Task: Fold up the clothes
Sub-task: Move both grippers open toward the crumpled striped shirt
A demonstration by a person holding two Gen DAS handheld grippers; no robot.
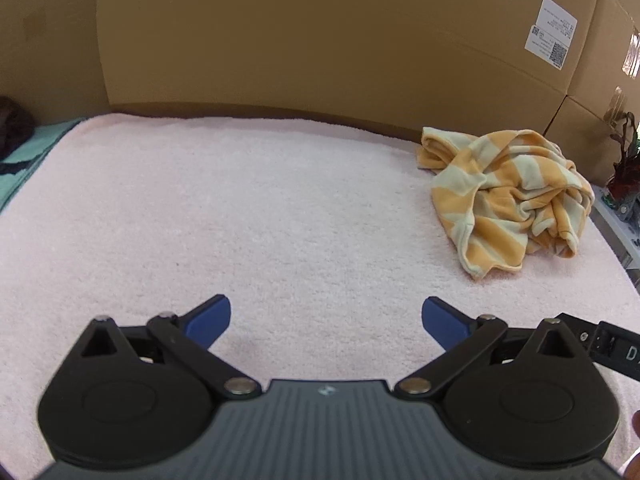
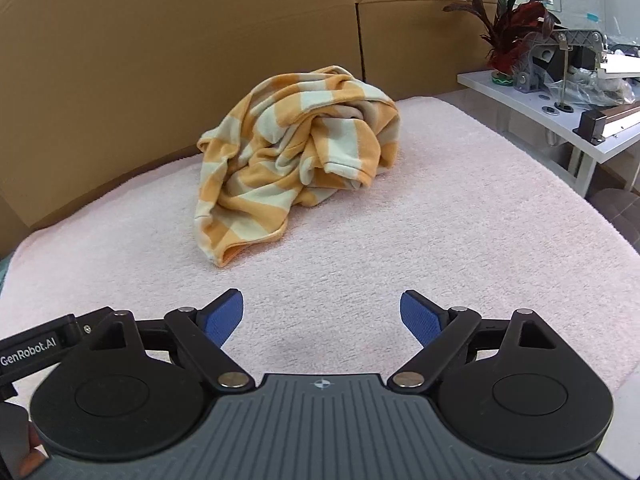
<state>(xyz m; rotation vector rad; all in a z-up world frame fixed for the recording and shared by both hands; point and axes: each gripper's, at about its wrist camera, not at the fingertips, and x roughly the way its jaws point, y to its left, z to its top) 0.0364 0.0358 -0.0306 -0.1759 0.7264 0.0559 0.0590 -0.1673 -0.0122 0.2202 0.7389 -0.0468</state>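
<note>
Left wrist view: left claw (image 1: 326, 318) hangs over the bare pink towel (image 1: 240, 220), jaws wide apart, nothing between the blue pads (image 1: 212, 320).
Right wrist view: right claw (image 2: 322, 314) also stands wide, nothing between its pads (image 2: 226, 316), pink towel below.
Shirt: an orange-and-cream striped shirt (image 2: 296, 160) lies crumpled in a heap on the towel, untouched by either claw.
Shirt's place: near the far edge, toward the far right corner as the left view shows it (image 1: 508, 196); its back lies close to the cardboard boxes (image 2: 160, 60).
Surface: the towel covers whatever carries it; whether that is a desk or a bed I cannot tell.
Boxes: tall brown cardboard stands along the far edge, with a white printed label (image 1: 551, 32) on one.
Right side: a white side table (image 2: 560, 120) stands beyond the right edge, carrying a dark red-leaved plant (image 2: 516, 28) and some metal hardware.
Left side: a strip of teal cloth (image 1: 24, 160) shows past the towel's left edge.
Fold state: shirt not yet spread or folded.
</note>
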